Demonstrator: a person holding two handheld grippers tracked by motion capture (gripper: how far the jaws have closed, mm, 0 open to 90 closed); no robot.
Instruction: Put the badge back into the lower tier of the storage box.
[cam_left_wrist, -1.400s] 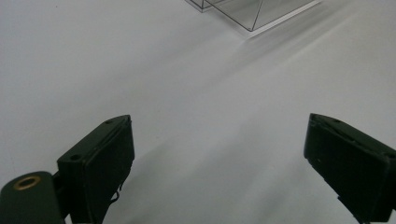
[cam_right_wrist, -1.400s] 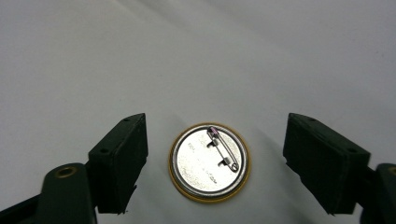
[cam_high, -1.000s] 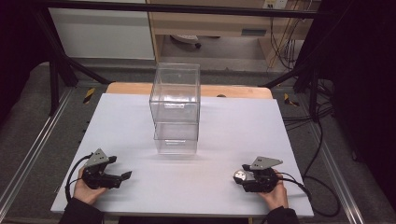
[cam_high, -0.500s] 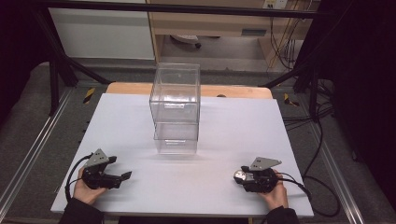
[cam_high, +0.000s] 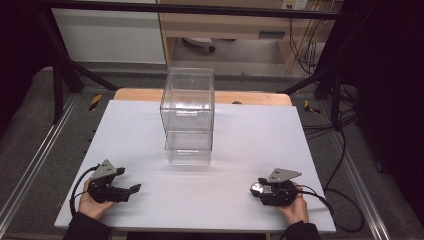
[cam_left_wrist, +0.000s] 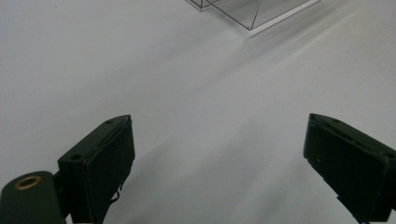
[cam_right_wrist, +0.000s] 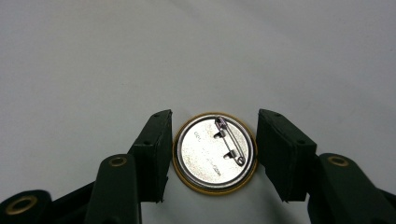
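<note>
A round pin badge (cam_right_wrist: 205, 154) lies back up on the white table, its metal back and safety pin showing, with a gold rim. My right gripper (cam_right_wrist: 215, 115) is shut on it, a black pad pressed on each side of the rim. From above, the right gripper (cam_high: 258, 189) rests near the table's front right with the badge (cam_high: 257, 188) at its tips. My left gripper (cam_high: 134, 189) lies at the front left, pointing right. Its jaws (cam_left_wrist: 220, 120) stand wide open over bare table with nothing between them.
A tall clear plastic box (cam_high: 187, 117) stands upright in the middle of the white table top (cam_high: 250, 135), its lower corner (cam_left_wrist: 252, 11) ahead of the left gripper. A cable trails from each gripper. Metal rails run along both table sides.
</note>
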